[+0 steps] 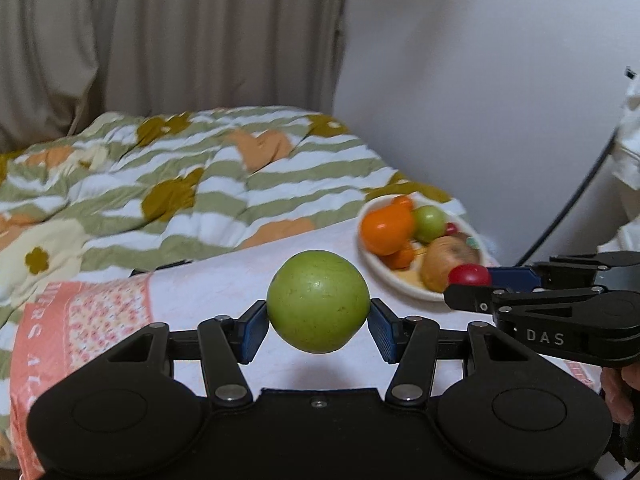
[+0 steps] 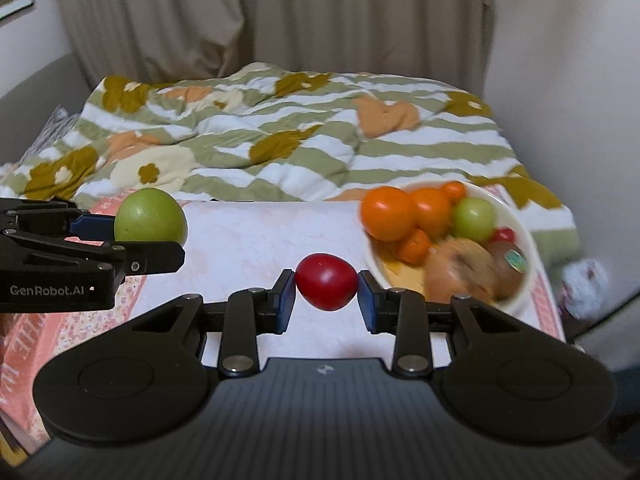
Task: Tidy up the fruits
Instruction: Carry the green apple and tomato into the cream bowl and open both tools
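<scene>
Your left hand-held gripper (image 1: 318,322) is pinching a green apple (image 1: 318,300) between its blue pads, dead centre in the left wrist view, lifted clear of the pale pink cloth (image 1: 224,284) below. Your right hand-held gripper (image 2: 327,300) is pinching a small red fruit (image 2: 327,281), tomato-like and slightly egg-shaped, its long axis running across from pad to pad.

The relation that matters is where the white bowl (image 2: 374,270) sits. In the right wrist view it lies to the right of centre, just beyond and beside the red fruit. In the left wrist view the same bowl (image 1: 376,264) is at right of centre, past your right gripper, which enters from the right edge of the frame. So your right hand is the nearer one, and it stands between the apple and the bowl; judging from that, the red fruit probably goes in first if the bowl is the goal.

The bowl is smooth and glazed, already crowded with glossy oranges (image 2: 386,212), a smaller green apple (image 2: 474,218), a blurred tan fruit (image 2: 460,270) and a fuzzy brown kiwi (image 2: 510,268) with a sticker. Little bare room shows, so a round fruit may roll. Behind lies a rumpled striped quilt (image 2: 280,152) on a bed.
</scene>
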`<state>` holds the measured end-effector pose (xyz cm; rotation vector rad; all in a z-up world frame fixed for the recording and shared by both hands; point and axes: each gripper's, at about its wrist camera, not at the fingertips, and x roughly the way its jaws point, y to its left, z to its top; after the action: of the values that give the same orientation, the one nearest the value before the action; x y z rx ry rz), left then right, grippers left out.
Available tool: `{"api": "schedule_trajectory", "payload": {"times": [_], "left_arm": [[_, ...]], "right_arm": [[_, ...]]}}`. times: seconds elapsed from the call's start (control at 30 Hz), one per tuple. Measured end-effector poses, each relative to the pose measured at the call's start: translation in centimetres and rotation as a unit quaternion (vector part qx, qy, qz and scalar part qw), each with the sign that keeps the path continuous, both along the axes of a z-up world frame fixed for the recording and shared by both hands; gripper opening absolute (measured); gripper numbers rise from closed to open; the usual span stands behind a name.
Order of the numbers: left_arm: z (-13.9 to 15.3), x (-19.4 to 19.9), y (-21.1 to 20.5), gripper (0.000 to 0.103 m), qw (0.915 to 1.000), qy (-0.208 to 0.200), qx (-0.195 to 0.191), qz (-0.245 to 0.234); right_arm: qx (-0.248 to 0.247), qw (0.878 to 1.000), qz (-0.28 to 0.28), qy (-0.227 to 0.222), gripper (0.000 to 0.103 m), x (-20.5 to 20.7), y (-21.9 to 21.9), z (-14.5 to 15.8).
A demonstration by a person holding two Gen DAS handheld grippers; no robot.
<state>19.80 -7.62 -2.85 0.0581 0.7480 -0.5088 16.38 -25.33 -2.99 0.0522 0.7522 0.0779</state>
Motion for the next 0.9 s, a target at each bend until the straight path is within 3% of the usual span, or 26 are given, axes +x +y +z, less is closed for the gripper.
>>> {"api": "schedule_trajectory", "payload": {"times": [0.23,0.43,0.9], "left_arm": [[1.2,-1.7,-3.3,0.058,0.9998,-0.017,-0.006,-0.003],[1.6,-2.7,-7.2,0.058,0.9993,-0.024,-0.004,0.03],[-0.5,-0.2,-16.5,0.058,0.995,-0.022,0.002,0.097]], "right_arm": [[0.009,0.999,-0.031,-0.005,0.049,-3.0,-4.7,1.7],[0.008,1.0,-0.012,-0.008,0.049,-3.6,-9.6,2.4],[-0.006,0.998,0.067,-0.019,0.049,1.2,-18.8,1.3]]}}
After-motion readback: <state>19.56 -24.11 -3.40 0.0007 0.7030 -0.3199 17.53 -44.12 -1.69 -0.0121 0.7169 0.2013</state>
